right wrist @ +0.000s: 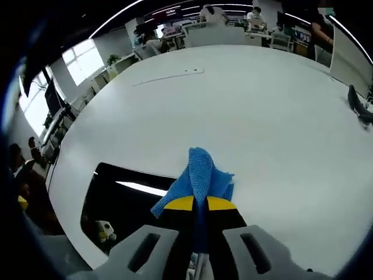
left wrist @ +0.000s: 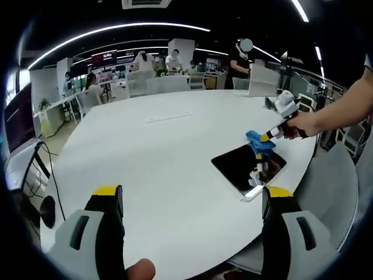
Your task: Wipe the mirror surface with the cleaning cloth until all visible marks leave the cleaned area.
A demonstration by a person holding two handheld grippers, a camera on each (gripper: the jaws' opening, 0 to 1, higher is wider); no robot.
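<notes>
Right gripper [right wrist: 198,205]: jaws pinched on the crumpled blue microfibre cloth [right wrist: 199,175], just above the mirror's edge.
Mirror: dark rectangular glass panel [right wrist: 125,204] flat on the round white table [right wrist: 262,116], lying left of the cloth.
Left gripper [left wrist: 189,201]: jaws apart, empty, farther from the mirror.

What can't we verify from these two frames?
- Marks on the mirror: too dark and small in either view.
- Cloth-to-mirror contact: right tongs and blue cloth cover it in the right gripper view.
- Mirror's near edge: cut off there by the tongs' body.
</notes>
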